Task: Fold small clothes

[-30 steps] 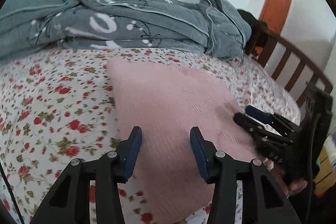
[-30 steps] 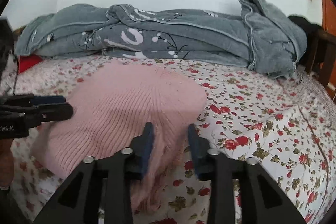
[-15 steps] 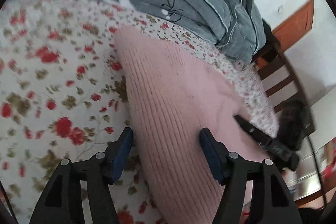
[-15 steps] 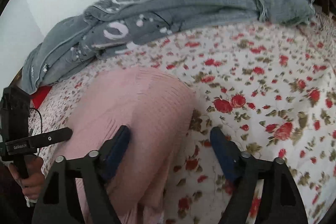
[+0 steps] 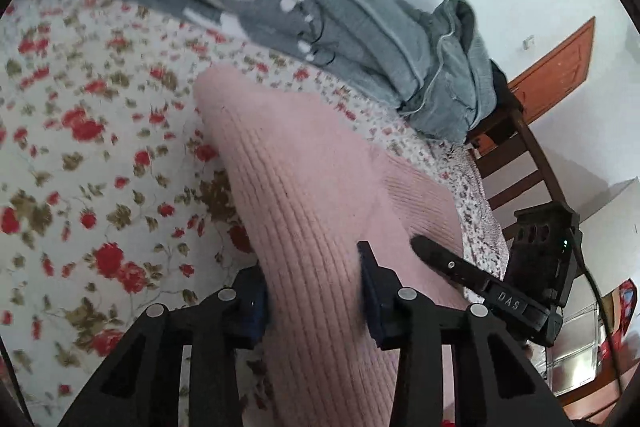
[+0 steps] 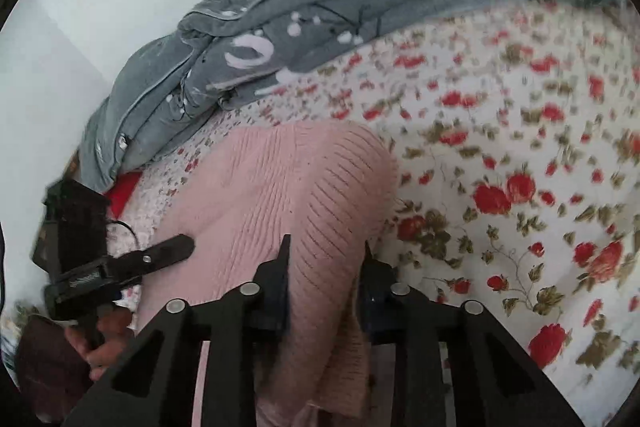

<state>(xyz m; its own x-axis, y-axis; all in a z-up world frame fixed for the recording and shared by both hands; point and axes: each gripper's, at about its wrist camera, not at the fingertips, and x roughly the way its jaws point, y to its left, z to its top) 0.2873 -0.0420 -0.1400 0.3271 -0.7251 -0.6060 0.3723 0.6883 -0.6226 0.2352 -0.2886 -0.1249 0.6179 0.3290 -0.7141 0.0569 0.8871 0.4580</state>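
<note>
A pink ribbed knit garment point(image 5: 304, 195) lies on the floral bedsheet point(image 5: 80, 155). My left gripper point(image 5: 314, 287) is open, its jaws straddling the garment's left near edge, with knit bulging between them. My right gripper point(image 6: 324, 279) is open too, its jaws on either side of the garment's point(image 6: 288, 187) right near edge. Each gripper shows in the other's view: the right one point(image 5: 472, 275) at the lower right, the left one point(image 6: 132, 263) at the lower left, held by a hand.
A crumpled grey quilt point(image 5: 304, 11) lies along the wall at the back of the bed. A wooden bed rail point(image 5: 532, 163) and an orange door point(image 5: 556, 75) are on the right. Something red point(image 6: 124, 191) lies by the quilt's left end.
Both grippers tilted and dropped onto the garment's near edges. The jaws opened wide half a second ago and have now narrowed around the knit.
</note>
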